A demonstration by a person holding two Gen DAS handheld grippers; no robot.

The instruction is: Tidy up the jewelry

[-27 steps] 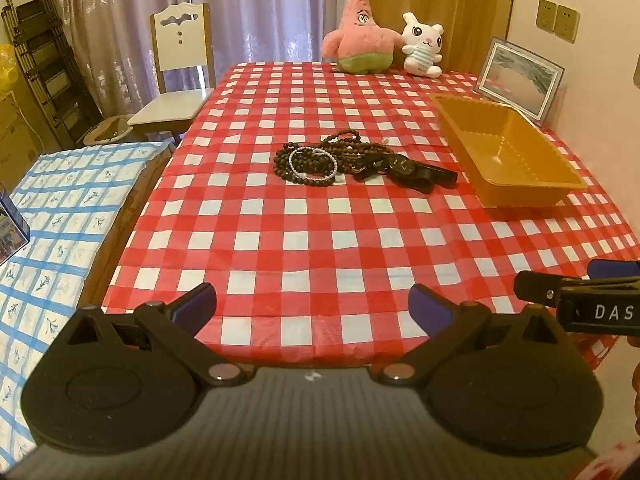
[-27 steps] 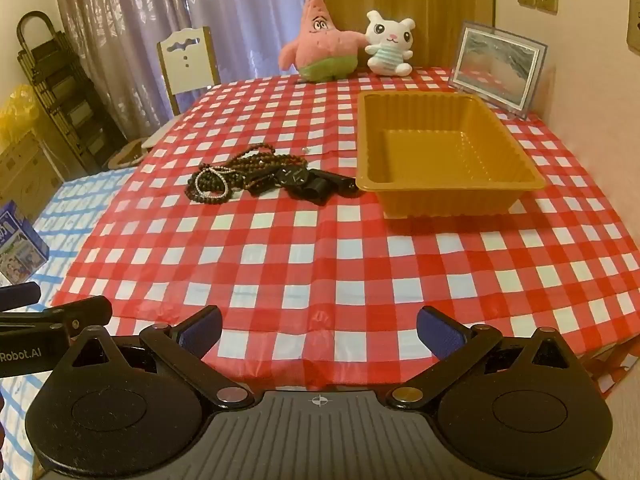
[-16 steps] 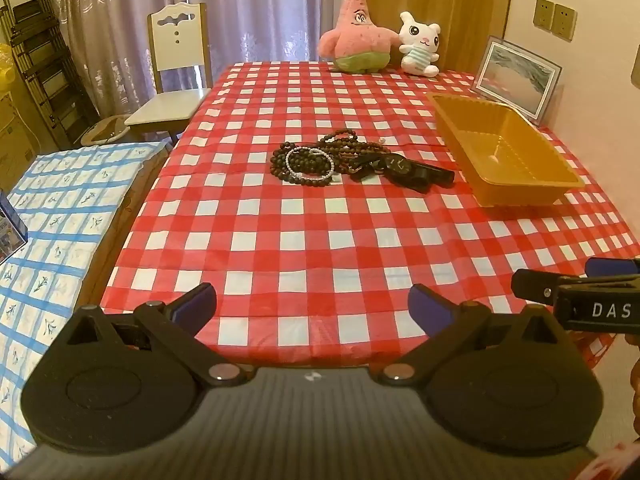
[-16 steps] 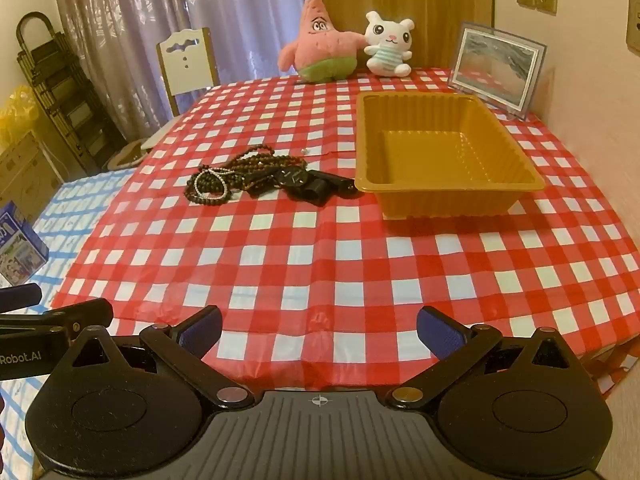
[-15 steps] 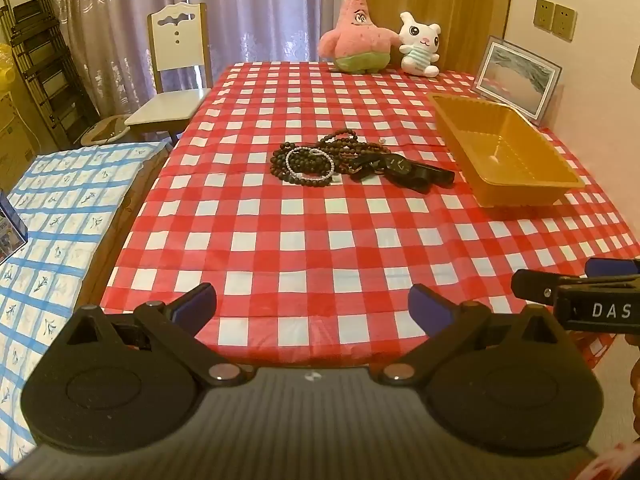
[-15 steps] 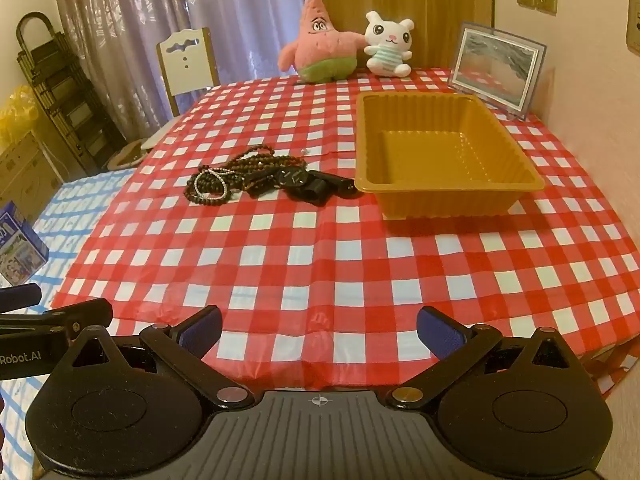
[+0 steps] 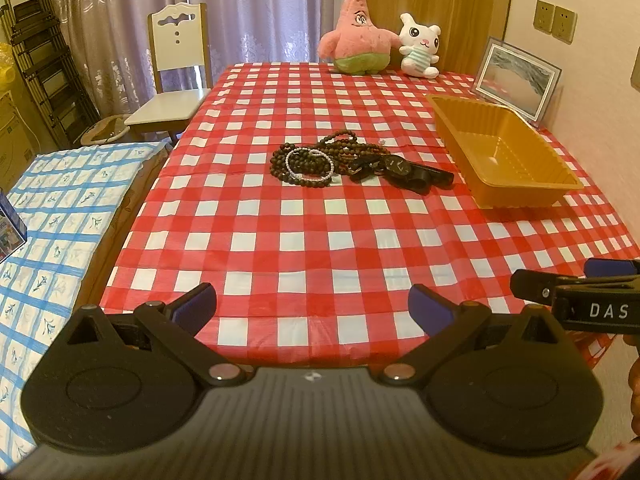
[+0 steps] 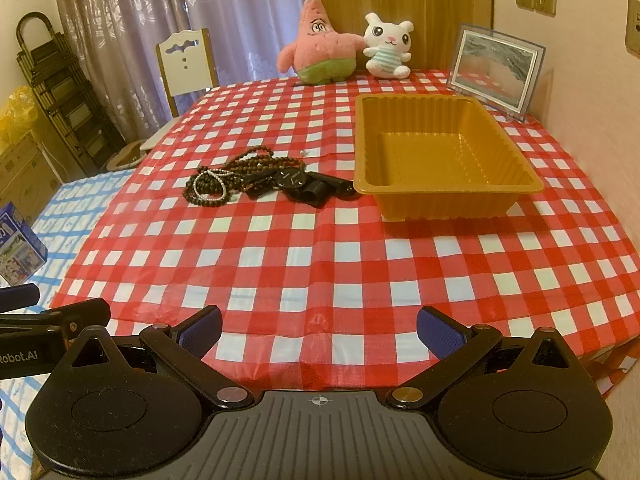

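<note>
A heap of jewelry lies mid-table on the red checked cloth: dark bead bracelets [image 7: 301,165] [image 8: 208,188] with a small white bead ring on top, brown bead strands [image 7: 344,146] [image 8: 256,162], and a black wristwatch [image 7: 400,168] [image 8: 294,180]. To its right stands an empty orange tray [image 7: 560,184] [image 8: 520,178]. My left gripper [image 7: 312,306] hovers open over the table's near edge, far short of the heap. At the same edge, further right, my right gripper [image 8: 320,326] is open too, nothing between its blue pads.
Two plush toys, a pink starfish [image 7: 356,34] and a white bunny [image 7: 420,46], sit at the far end beside a framed picture [image 7: 516,76]. A white chair [image 7: 172,76] stands at the table's left; a blue checked surface [image 7: 56,208] adjoins it.
Both views have shifted only slightly; the jewelry heap and tray lie as before, and both grippers stay open.
</note>
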